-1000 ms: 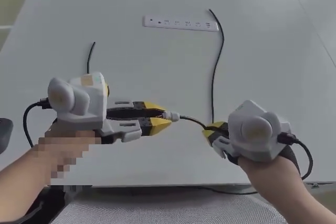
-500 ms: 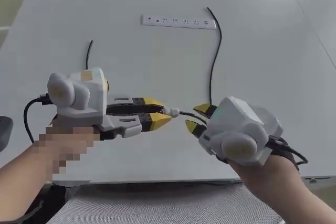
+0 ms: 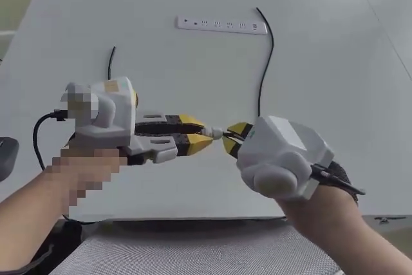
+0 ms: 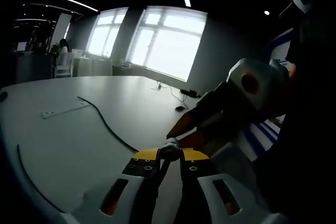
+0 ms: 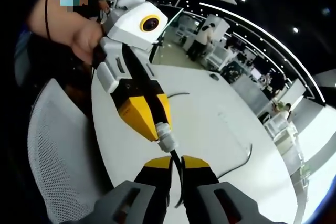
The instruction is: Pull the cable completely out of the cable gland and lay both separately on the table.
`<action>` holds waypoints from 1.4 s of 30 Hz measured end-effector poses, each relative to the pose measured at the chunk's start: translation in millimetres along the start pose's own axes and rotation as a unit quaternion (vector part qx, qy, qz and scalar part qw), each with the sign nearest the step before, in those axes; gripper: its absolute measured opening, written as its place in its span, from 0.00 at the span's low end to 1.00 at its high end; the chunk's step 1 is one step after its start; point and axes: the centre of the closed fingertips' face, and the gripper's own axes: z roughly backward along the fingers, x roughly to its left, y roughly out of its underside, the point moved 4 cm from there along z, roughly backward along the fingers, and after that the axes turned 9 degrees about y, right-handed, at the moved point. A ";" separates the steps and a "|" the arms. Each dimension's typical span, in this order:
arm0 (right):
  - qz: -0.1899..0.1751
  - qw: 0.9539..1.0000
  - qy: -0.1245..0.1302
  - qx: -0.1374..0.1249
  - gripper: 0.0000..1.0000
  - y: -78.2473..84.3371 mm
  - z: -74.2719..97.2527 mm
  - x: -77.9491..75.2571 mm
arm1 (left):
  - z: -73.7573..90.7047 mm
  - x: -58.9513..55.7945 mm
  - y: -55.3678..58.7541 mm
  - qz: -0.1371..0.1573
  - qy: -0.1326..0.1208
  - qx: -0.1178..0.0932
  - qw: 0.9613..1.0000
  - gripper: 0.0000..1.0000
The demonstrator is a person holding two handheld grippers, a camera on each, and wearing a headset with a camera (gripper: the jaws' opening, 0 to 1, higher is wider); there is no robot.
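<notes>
White plastic marks the cable gland (image 3: 214, 132), held in the air above the table (image 3: 161, 75) near its front edge, between the two claws. The left claw (image 3: 201, 137) comes in from the left, lying roughly level, its yellow-tipped jaws pinching the gland's body. In the left gripper view the gland sits right between the jaw tips. The right claw (image 5: 177, 161) faces it from the right, jaws pressed together on the thin black cable (image 5: 175, 153) just beside the gland's end, so the tips of the two claws nearly touch. The cable runs into the gland, not pulled out. Farther back on the table lies a white power strip (image 3: 222, 26), with a black cord (image 3: 262, 69) running from its right end toward the front. A shorter black wire (image 3: 111, 62) lies well to the left.
</notes>
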 end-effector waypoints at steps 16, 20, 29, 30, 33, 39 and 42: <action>-0.080 0.997 -0.004 0.014 0.00 10.9 -5.3 -3.2 | -6.9 2.6 0.0 -0.012 0.002 0.011 1.000 0.15; -0.102 0.995 -0.004 0.019 0.00 16.1 -5.8 -4.8 | -6.4 3.7 0.6 -0.012 0.002 0.012 1.000 0.15; -0.141 0.989 0.001 0.036 0.00 31.8 -9.4 -10.2 | -5.5 6.1 0.1 -0.013 0.001 0.011 1.000 0.15; -0.144 0.989 0.000 0.038 0.00 33.6 -9.9 -10.2 | -5.3 6.3 0.0 -0.012 0.001 0.011 1.000 0.15; -0.154 0.987 0.000 0.045 0.00 39.1 -12.2 -10.1 | -4.6 7.2 0.8 -0.012 0.001 0.013 1.000 0.15; -0.181 0.981 0.002 0.063 0.00 51.7 -16.3 -12.7 | -3.7 9.0 1.8 -0.010 0.001 0.015 1.000 0.15; -0.187 0.980 0.003 0.074 0.00 58.1 -18.8 -12.1 | -4.6 8.9 2.8 -0.009 0.003 0.018 1.000 0.15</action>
